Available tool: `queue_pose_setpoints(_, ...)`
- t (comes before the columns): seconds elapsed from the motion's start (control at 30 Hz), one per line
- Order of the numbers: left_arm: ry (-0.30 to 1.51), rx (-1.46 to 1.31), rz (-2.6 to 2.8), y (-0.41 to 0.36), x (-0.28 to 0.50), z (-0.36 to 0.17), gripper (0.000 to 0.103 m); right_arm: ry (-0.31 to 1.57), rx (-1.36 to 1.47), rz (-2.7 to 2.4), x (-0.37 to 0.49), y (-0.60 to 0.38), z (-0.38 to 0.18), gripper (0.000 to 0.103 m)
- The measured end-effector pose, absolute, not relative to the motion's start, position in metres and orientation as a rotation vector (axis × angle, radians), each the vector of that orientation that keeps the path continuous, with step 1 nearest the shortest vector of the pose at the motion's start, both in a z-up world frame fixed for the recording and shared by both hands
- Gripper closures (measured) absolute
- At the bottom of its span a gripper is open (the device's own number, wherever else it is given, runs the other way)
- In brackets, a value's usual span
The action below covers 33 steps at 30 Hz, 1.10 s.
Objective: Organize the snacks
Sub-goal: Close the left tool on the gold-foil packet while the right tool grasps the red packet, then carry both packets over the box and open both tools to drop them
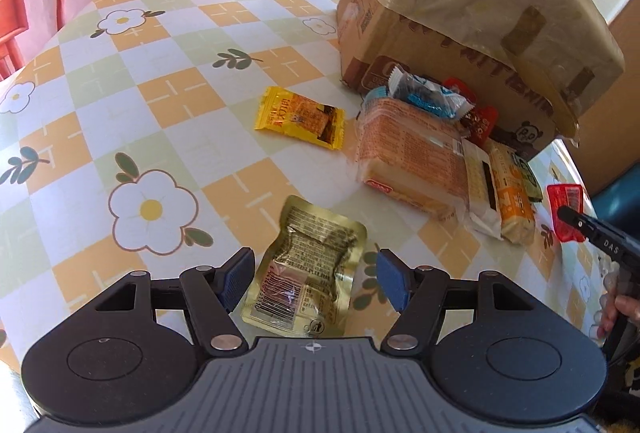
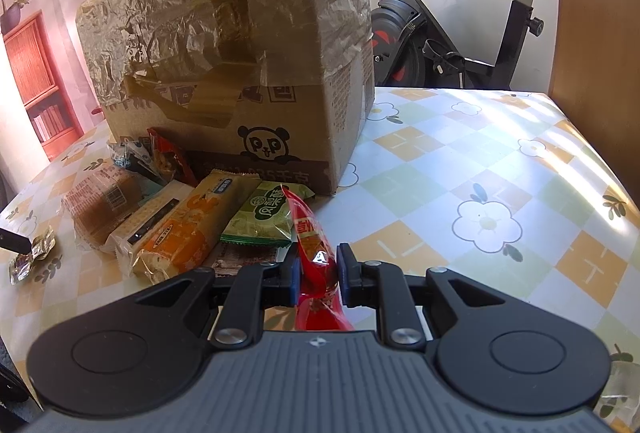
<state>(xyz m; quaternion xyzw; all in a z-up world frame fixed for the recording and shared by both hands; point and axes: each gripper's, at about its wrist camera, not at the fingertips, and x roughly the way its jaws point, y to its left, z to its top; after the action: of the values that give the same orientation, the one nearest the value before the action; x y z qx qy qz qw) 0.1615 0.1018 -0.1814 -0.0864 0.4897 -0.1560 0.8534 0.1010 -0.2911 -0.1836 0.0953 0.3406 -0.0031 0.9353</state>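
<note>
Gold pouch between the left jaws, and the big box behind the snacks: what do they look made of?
Gold pouch: probably metallised plastic film, glossy; it crinkles and throws bright glints. Big box: brown corrugated cardboard, matte, printed, its upper part covered in wrinkled shiny clear tape or film.

Cardboard box (image 2: 224,65) blocks rear; snack pile (image 2: 160,221) crowds front; tablecloth (image 2: 480,161) rightward open.

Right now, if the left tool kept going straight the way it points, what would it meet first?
Most likely the gold foil snack packet, lying flat on the flowered tablecloth between the left tool's open blue pads; nothing stands before it.
</note>
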Motion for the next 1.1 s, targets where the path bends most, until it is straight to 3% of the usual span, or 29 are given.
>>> queue_pose_setpoints(0.27,1.019,0.069,-0.213,0.062,0.16,-0.185,0.033,0.694,0.194,-0.009,0.099,-0.291,-0.184,0.084)
queue_pose_setpoints(0.47,1.012,0.054,-0.096,0.057,0.159,-0.186,0.034,0.692,0.194,-0.008,0.099,-0.291,-0.184,0.084)
queue_pose_setpoints(0.53,1.001,0.055,-0.117,0.058,0.159,-0.184,0.047,0.692,0.194,-0.008,0.099,-0.291,-0.184,0.084)
queue_pose_setpoints(0.67,0.961,0.048,-0.137,0.056,0.152,-0.174,0.058,0.687,0.197,-0.01,0.097,-0.292,-0.184,0.084)
queue_pose_setpoints(1.1,0.851,0.0,-0.163,0.053,0.155,-0.145,0.059,0.599,0.191,0.016,0.091,-0.291,-0.153,0.084)
